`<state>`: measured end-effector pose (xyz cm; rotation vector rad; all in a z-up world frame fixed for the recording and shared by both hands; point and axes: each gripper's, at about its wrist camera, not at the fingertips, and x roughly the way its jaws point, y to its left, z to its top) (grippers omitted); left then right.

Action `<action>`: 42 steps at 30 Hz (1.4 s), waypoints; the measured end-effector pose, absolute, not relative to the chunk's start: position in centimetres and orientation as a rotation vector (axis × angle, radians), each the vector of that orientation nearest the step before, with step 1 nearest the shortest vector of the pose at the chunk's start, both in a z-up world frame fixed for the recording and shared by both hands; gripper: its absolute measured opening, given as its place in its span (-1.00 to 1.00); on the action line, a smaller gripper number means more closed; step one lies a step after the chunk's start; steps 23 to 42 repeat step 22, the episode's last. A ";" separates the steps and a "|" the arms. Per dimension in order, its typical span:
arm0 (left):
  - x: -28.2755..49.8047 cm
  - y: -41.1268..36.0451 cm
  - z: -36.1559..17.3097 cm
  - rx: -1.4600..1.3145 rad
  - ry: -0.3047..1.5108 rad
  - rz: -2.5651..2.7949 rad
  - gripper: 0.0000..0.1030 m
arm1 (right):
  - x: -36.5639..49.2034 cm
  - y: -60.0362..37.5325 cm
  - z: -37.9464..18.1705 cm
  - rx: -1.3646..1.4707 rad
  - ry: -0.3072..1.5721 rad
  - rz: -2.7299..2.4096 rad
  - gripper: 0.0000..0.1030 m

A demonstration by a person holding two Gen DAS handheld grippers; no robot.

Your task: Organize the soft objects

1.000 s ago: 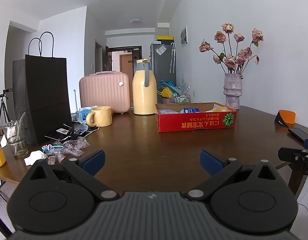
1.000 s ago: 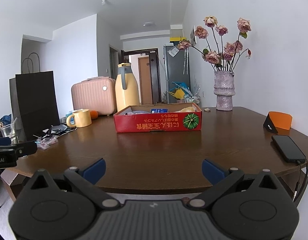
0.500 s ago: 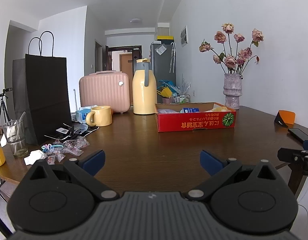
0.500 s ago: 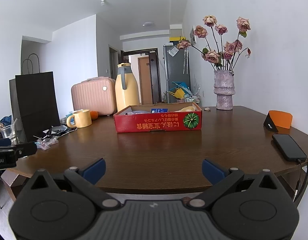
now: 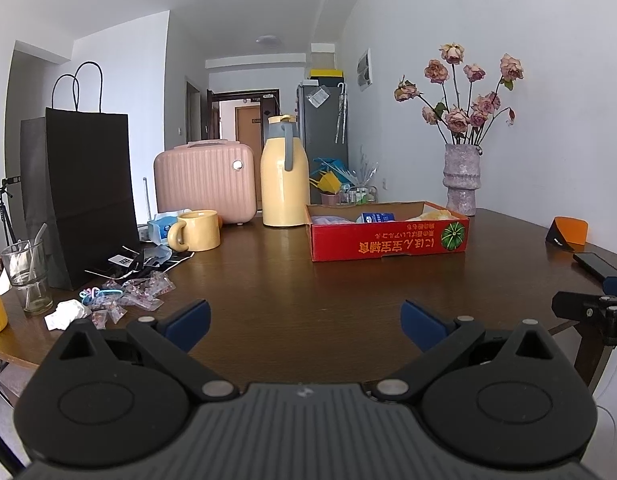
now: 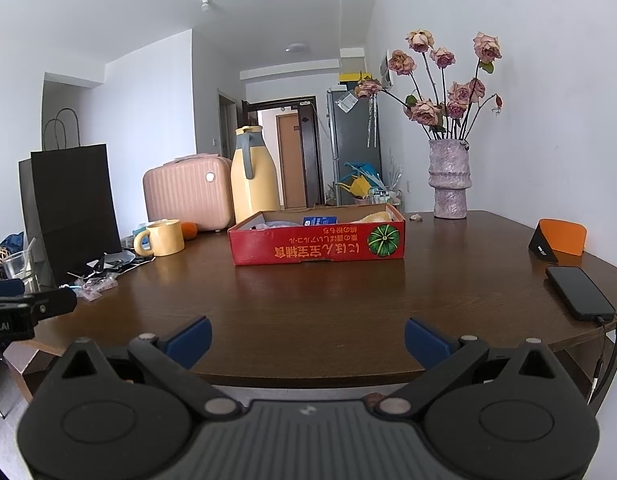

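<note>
**Both tongs idle at table edge; next to nothing changed**

Left → right, w/ ref. to the earlier frames:

- Loose heap of small clear packets (image 5: 142,294) is seen on the left part of the table (image 5: 308,288), beside a crumpled white wad (image 5: 66,312); position unchanged vs. earlier frames.
- Left gripper (image 5: 305,322) is held low at the near edge, jaws spread wide, nothing between the pads. Same pose as 1 s ago; only a barely perceptible drift is noted.
- Red cardboard box (image 6: 316,242) stands mid-table, a bit to the right. Soft-looking items (a pale lilac one, a yellowish one) and a blue-white pack (image 6: 319,221) are seen inside; exact nature can't be told. Contents match the earlier frames.
- Right gripper (image 6: 307,340) is likewise released and empty, aimed at the box, well apart from it. A tiny view shift only.
- Phone (image 6: 579,293) and orange-black item (image 6: 560,240) lie far right, unmoved.

Meaning for task: no object has been moved within the last sec. Scene fits two readings — softs already laid in the box w/ tongs backed off, or tongs poised before a reach to box or packets. Which one can't be settled from here.
</note>
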<state>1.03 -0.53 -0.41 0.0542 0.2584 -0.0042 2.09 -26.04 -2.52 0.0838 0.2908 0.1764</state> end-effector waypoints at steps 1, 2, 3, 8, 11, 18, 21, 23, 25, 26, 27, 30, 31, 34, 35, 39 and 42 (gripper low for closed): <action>1.1 -0.6 -0.4 0.055 0.260 -0.006 1.00 | 2.1 -26.0 -2.5 0.084 0.291 0.177 1.00; 1.1 -0.5 -0.4 0.056 0.262 -0.007 1.00 | 2.1 -26.0 -2.5 0.083 0.291 0.176 1.00; 1.2 -0.6 -0.5 0.057 0.264 -0.007 1.00 | 2.1 -26.0 -2.5 0.083 0.291 0.176 1.00; 1.2 -0.5 -0.5 0.051 0.273 -0.011 1.00 | 2.1 -26.0 -2.5 0.081 0.293 0.178 1.00; 1.2 -0.4 -0.4 0.050 0.269 -0.010 1.00 | 2.1 -26.0 -2.5 0.083 0.291 0.177 1.00; 1.1 -0.4 -0.5 0.050 0.263 -0.014 1.00 | 2.2 -26.0 -2.5 0.084 0.290 0.174 1.00; 1.1 -0.4 -0.5 0.050 0.264 -0.014 1.00 | 2.3 -26.0 -2.6 0.084 0.292 0.173 1.00; 1.0 -0.5 -0.5 0.049 0.262 -0.010 1.00 | 2.3 -26.0 -2.6 0.084 0.292 0.173 1.00; 1.0 -0.5 -0.5 0.049 0.262 -0.010 1.00 | 2.3 -26.0 -2.6 0.084 0.292 0.173 1.00; 1.0 -0.5 -0.5 0.049 0.262 -0.010 1.00 | 2.3 -26.0 -2.6 0.084 0.292 0.173 1.00; 1.0 -0.5 -0.5 0.049 0.262 -0.010 1.00 | 2.3 -26.0 -2.6 0.084 0.292 0.173 1.00; 1.0 -0.5 -0.5 0.049 0.262 -0.010 1.00 | 2.3 -26.0 -2.6 0.084 0.292 0.173 1.00; 1.0 -0.5 -0.5 0.049 0.262 -0.010 1.00 | 2.3 -26.0 -2.6 0.084 0.292 0.173 1.00; 1.0 -0.5 -0.5 0.049 0.262 -0.010 1.00 | 2.3 -26.0 -2.6 0.084 0.292 0.173 1.00; 1.0 -0.5 -0.5 0.049 0.262 -0.010 1.00 | 2.3 -26.0 -2.6 0.084 0.292 0.173 1.00; 1.0 -0.5 -0.5 0.049 0.262 -0.010 1.00 | 2.3 -26.0 -2.6 0.084 0.292 0.173 1.00; 1.0 -0.5 -0.5 0.049 0.262 -0.010 1.00 | 2.3 -26.0 -2.6 0.084 0.292 0.173 1.00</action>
